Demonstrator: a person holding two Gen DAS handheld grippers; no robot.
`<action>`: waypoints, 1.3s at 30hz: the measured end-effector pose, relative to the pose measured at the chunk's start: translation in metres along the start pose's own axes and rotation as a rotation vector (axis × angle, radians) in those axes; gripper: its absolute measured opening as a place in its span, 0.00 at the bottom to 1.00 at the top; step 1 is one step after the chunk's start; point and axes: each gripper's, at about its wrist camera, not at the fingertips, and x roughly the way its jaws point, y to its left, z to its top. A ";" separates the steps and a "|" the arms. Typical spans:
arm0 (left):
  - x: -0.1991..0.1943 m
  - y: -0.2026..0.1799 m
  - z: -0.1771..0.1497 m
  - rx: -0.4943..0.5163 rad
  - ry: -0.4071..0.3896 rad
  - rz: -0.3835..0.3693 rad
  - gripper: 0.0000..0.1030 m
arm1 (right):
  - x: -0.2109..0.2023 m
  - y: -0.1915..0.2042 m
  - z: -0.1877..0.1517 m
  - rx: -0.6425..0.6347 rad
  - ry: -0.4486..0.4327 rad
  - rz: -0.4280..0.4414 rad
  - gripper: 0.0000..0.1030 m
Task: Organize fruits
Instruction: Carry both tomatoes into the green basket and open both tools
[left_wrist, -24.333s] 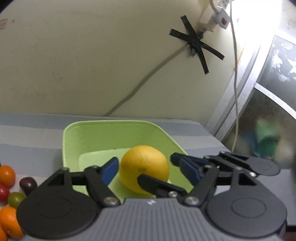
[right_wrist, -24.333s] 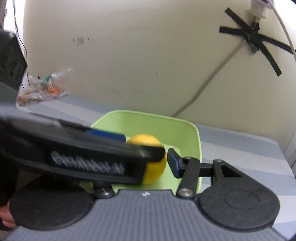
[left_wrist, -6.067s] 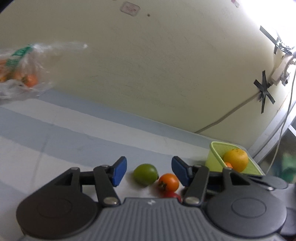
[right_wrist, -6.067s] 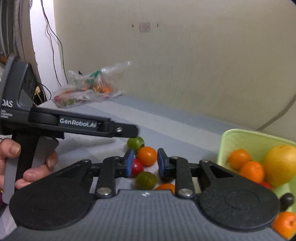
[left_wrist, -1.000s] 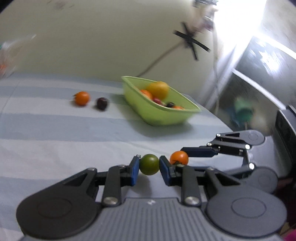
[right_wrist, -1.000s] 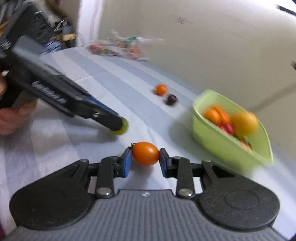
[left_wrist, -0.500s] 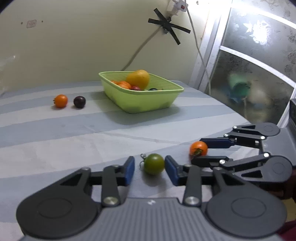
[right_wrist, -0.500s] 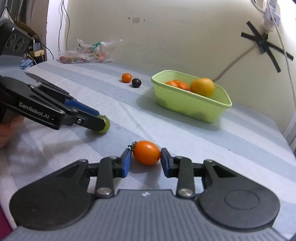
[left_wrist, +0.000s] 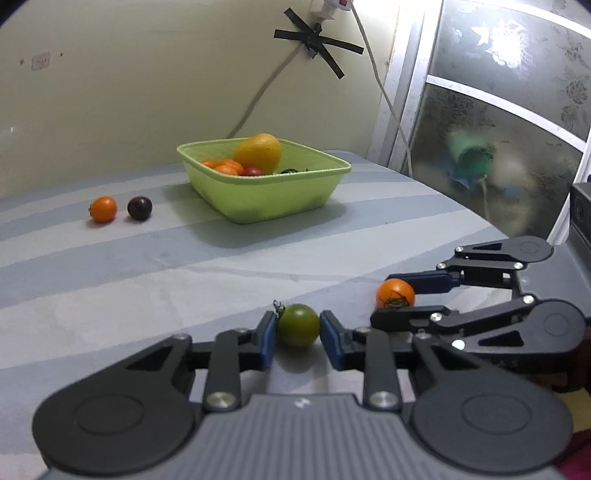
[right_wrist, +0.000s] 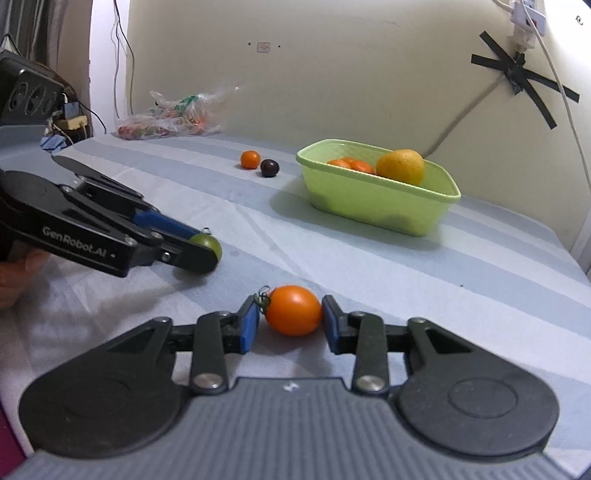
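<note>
A green tomato (left_wrist: 297, 324) rests on the striped tablecloth between the blue pads of my left gripper (left_wrist: 298, 334); the jaws stand slightly apart from it, open. It also shows in the right wrist view (right_wrist: 209, 244). An orange tomato (right_wrist: 293, 310) lies on the cloth between the pads of my right gripper (right_wrist: 289, 325), with small gaps on both sides, open. It also shows in the left wrist view (left_wrist: 394, 293). A light green basket (left_wrist: 273, 197) holds a large yellow-orange citrus (left_wrist: 258, 152) and several small fruits.
An orange tomato (left_wrist: 103, 209) and a dark purple one (left_wrist: 139, 208) lie left of the basket. A plastic bag of fruit (right_wrist: 168, 116) sits at the far wall. A cable runs down the wall behind the basket. The table's right edge borders a glass door (left_wrist: 498, 110).
Both grippers have lowered their tomatoes to the cloth near the front of the table and opened a little; the fruits now rest free between the pads.
</note>
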 end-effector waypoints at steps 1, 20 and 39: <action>0.000 0.000 0.002 0.005 0.000 0.006 0.25 | 0.000 -0.001 0.000 0.001 -0.001 0.004 0.34; 0.104 0.035 0.138 -0.037 -0.035 0.180 0.26 | 0.091 -0.109 0.082 0.225 -0.166 -0.186 0.34; 0.113 0.029 0.131 -0.012 -0.046 0.277 0.44 | 0.095 -0.114 0.071 0.252 -0.189 -0.232 0.50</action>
